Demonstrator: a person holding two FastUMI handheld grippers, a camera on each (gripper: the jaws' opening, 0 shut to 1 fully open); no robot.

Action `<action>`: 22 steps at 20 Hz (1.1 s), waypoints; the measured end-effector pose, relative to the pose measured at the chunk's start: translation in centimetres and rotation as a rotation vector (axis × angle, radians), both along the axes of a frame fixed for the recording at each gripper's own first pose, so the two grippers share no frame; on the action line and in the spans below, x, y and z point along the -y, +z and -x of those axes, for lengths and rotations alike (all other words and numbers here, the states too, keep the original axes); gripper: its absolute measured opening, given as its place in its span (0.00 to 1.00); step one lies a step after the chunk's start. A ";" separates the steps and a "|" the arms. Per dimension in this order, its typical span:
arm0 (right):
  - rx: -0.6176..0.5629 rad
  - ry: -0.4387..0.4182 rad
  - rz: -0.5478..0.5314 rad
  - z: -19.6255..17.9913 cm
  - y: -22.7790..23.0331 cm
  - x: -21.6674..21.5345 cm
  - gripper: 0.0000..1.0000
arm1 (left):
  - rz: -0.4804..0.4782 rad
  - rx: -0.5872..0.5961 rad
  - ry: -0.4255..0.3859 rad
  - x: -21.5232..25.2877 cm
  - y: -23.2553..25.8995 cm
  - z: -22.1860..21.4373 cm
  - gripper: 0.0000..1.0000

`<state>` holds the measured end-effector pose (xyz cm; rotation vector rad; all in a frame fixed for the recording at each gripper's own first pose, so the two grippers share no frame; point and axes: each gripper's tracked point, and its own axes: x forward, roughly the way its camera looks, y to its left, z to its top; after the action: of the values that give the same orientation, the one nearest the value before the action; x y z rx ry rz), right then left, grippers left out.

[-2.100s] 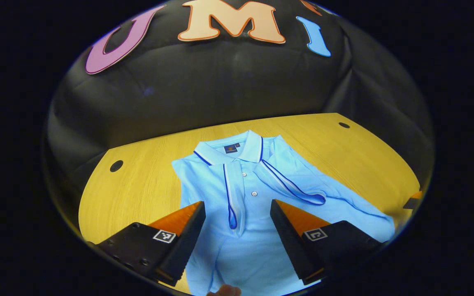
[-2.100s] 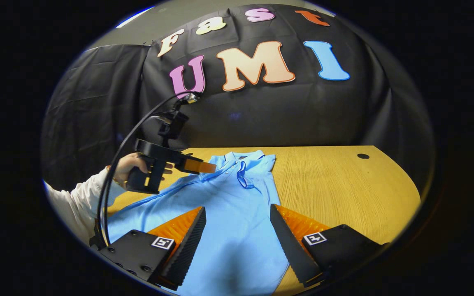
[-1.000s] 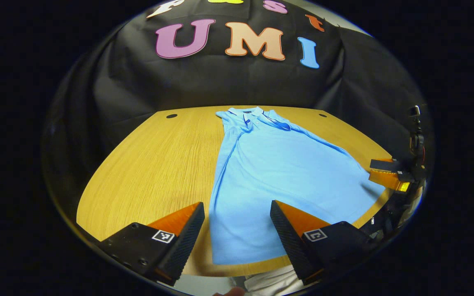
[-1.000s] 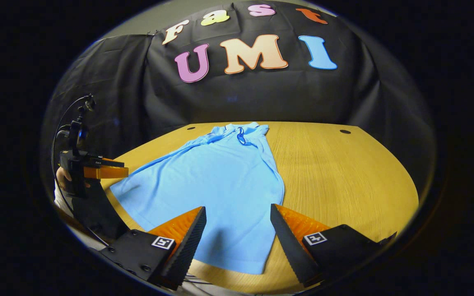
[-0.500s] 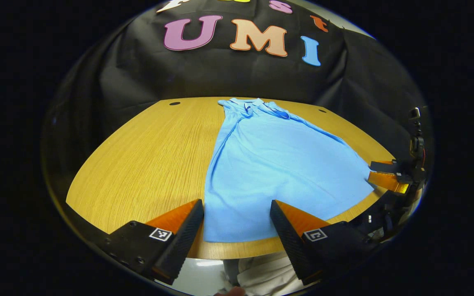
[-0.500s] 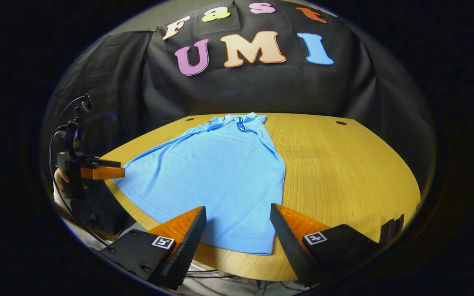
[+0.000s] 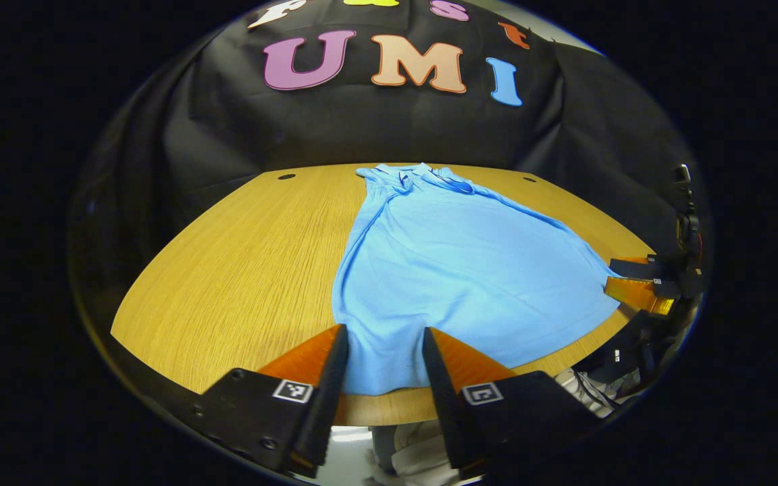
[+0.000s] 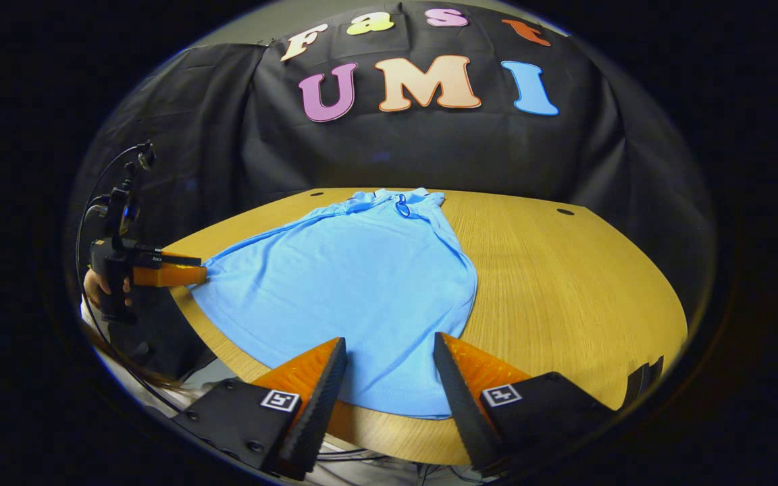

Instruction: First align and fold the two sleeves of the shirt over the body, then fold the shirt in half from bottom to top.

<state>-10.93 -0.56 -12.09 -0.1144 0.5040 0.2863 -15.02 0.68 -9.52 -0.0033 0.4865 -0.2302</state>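
On the table, the shirt bears no readable writing.

Wooden table with dark holes; black cloth wall behind.

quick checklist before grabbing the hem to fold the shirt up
1. Sleeves folded over the shirt body: ok.
2. Left gripper at the hem's left corner, open: ok.
3. Right gripper at the right corner, open: ok.
4. Hem between the fingers of each gripper: cannot tell, both look just above the cloth.
5. Shirt lies flat on the table, hem near the front edge: ok.
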 end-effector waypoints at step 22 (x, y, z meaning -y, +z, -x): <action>0.048 0.029 0.005 -1.6 0.5 -2.3 0.03 | 0.045 0.059 -0.098 2.7 0.7 -0.9 0.00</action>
<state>-9.37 1.70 -11.55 -0.1335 0.4557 0.3103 -14.17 -1.97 -8.81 -0.0166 0.4227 -0.3363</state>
